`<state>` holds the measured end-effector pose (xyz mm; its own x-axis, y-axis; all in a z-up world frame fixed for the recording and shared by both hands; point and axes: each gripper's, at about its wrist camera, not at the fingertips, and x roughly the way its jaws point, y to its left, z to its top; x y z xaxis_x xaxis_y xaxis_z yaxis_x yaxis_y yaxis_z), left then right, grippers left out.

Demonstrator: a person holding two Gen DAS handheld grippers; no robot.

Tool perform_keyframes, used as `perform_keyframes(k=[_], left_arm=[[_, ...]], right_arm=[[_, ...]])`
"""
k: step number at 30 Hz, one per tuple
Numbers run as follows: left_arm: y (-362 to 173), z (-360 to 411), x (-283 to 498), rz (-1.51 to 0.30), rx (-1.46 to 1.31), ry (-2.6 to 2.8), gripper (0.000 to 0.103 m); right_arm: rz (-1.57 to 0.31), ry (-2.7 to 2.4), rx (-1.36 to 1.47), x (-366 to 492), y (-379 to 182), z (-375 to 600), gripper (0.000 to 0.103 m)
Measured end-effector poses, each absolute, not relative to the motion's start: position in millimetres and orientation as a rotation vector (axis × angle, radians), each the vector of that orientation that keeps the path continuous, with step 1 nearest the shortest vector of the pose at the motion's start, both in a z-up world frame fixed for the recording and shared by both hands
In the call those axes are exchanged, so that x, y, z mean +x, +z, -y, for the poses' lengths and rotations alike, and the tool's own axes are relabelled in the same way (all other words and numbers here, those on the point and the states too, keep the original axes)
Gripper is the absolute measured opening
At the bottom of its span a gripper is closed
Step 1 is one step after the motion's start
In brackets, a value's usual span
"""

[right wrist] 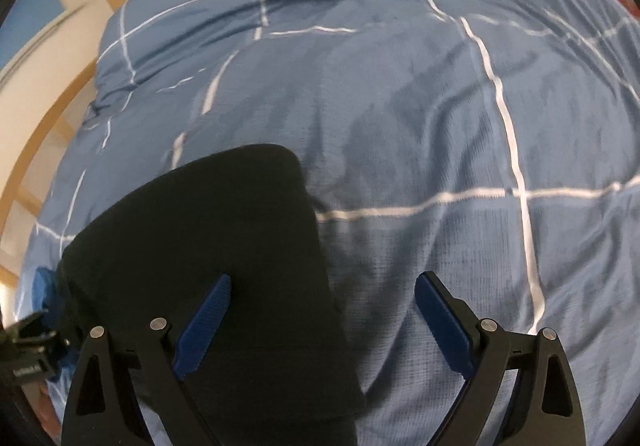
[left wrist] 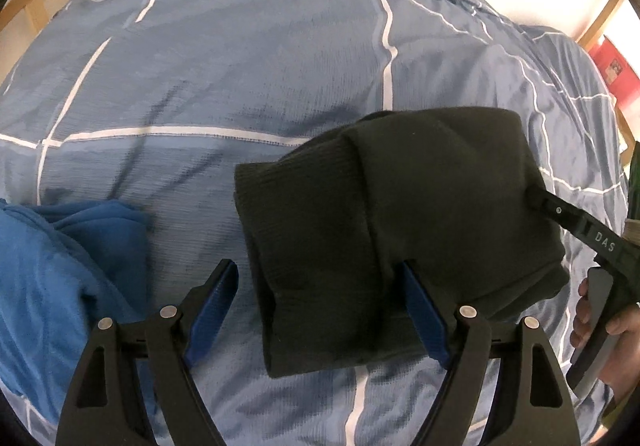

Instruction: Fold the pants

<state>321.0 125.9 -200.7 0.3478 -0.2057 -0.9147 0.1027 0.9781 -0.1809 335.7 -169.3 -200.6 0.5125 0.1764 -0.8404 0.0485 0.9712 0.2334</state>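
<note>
A single pair of dark, near-black ribbed knit pants was seen lying as a compact folded bundle on the blue duvet cover crossed by white grid lines, near the front edge of the bed, presumably because the soft flat surface had been chosen as the folding place. In the left wrist view the left gripper was spread wide, its two blue-padded fingers apart; one pad was over the bare duvet and the other was at the edge of the bundle, with nothing pinched. The right gripper was likewise held apart, one pad over the dark cloth and one over the bedding, so nothing was clamped by it either; from the left camera its black body could be seen at the bundle's right side, though contact could not be judged. The fold was judged to be largely finished, the open jaws suggesting release or smoothing rather than carrying. One bright blue fleece-like cloth was lying crumpled just left of the pants, apparently set aside. Counted: one pair of pants, one blue cloth, two grippers, one wooden bed frame.
</note>
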Motion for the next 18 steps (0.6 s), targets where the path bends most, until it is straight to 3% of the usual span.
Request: perform_keyframes(k=[8, 13, 18], left_arm=[[-217.6, -134.6, 328.0, -1.225, -0.183, -0.200, 0.090], [-225.9, -137.6, 333.9, -1.244, -0.233, -0.213, 0.090], [-230.0, -125.5, 338.9, -1.245, -0.195, -0.243, 0.083]], right_arm=[[-1.040, 0.107, 0.220, 335.9, -202.9, 160.6, 0.091], [-1.030, 0.137, 0.203, 336.2, -201.4, 153.5, 0.076], [-1.076, 0.160, 0.281, 341.9, -221.0, 159.6, 0.074]])
